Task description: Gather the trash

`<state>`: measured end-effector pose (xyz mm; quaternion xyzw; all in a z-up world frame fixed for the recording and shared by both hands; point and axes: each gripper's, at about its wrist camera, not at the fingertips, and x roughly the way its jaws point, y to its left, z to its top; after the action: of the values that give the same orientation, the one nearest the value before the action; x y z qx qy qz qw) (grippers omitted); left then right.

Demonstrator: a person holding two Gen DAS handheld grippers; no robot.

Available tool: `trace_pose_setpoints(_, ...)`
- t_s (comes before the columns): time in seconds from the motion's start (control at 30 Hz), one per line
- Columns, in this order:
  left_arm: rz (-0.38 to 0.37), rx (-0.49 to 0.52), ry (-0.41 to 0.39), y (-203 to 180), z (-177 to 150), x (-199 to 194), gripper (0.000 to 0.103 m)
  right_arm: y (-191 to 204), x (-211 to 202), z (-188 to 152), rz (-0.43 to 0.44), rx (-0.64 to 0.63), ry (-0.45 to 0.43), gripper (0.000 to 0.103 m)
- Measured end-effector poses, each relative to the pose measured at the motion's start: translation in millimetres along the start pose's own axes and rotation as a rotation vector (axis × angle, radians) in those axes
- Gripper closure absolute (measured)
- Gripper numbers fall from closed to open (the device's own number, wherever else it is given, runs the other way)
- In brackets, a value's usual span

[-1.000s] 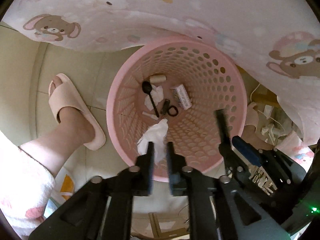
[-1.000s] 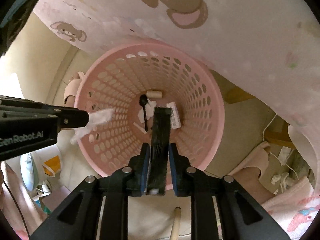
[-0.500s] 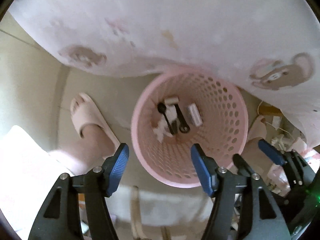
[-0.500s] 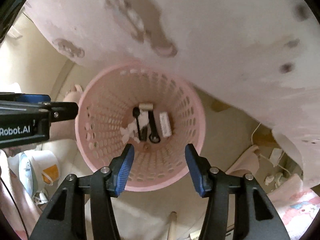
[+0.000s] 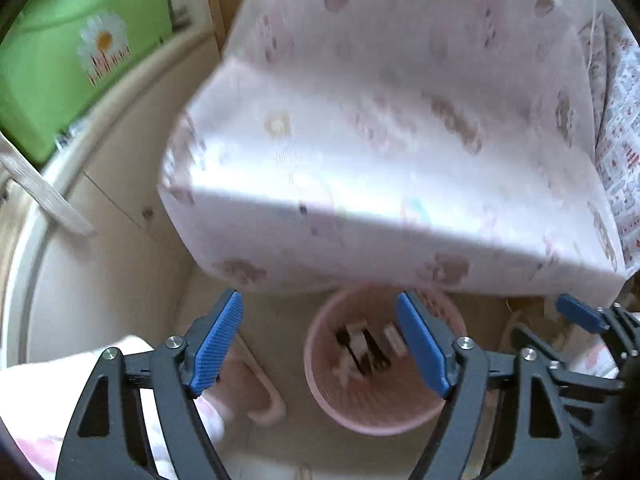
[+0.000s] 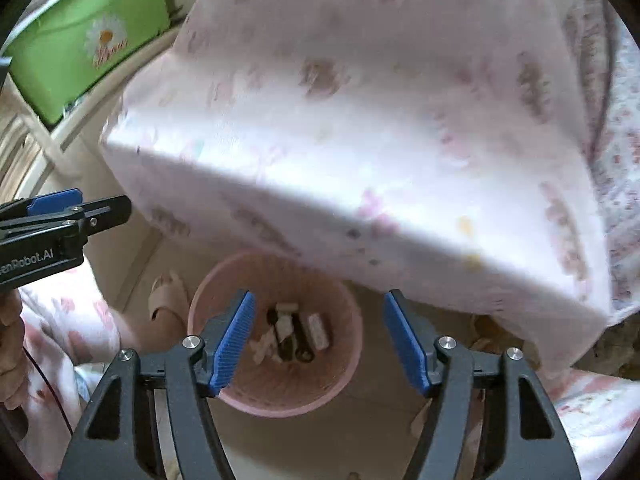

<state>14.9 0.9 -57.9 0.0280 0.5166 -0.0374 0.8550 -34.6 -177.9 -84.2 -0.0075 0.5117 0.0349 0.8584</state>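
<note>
Right wrist | right gripper (image 6: 316, 336) tilted down, jaws just opened, empty | above basket (image 6: 224, 292)

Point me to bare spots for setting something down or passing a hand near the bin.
Free: the bed top, bare across the printed sheet; the floor strip in front of the pink basket; and the gap between the open left gripper and right gripper. Crowded: the basket bottom with its trash, and the slippered foot beside the basket.
</note>
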Motion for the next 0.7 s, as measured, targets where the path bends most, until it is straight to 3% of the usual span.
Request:
trace_pose_setpoints(0.13,-0.020,0.002,-0.048,-1.0,3.2,-9.5,0.025,-10.3,-21.0,1.2,-0.031,0.027,-0.070,0.028)
trace_pose_setpoints(0.27,0.000,0.030,-0.118,-7.4,2.5,-20.0,0.018,-16.8,-38.9,5.1,-0.047,0.042,-0.138,0.019)
trace_pose_setpoints(0.43,-0.021,0.028,-0.187,-13.3,2.3,-35.0,0.011,-12.6,-51.7,5.4,-0.122,0.000,-0.218,0.018)
trace_pose_setpoints(0.7,-0.020,-0.012,-0.278,-10.2,2.6,-52.0,0.006,-8.7,-72.3,0.2,-0.122,-0.006,-0.347,0.014)
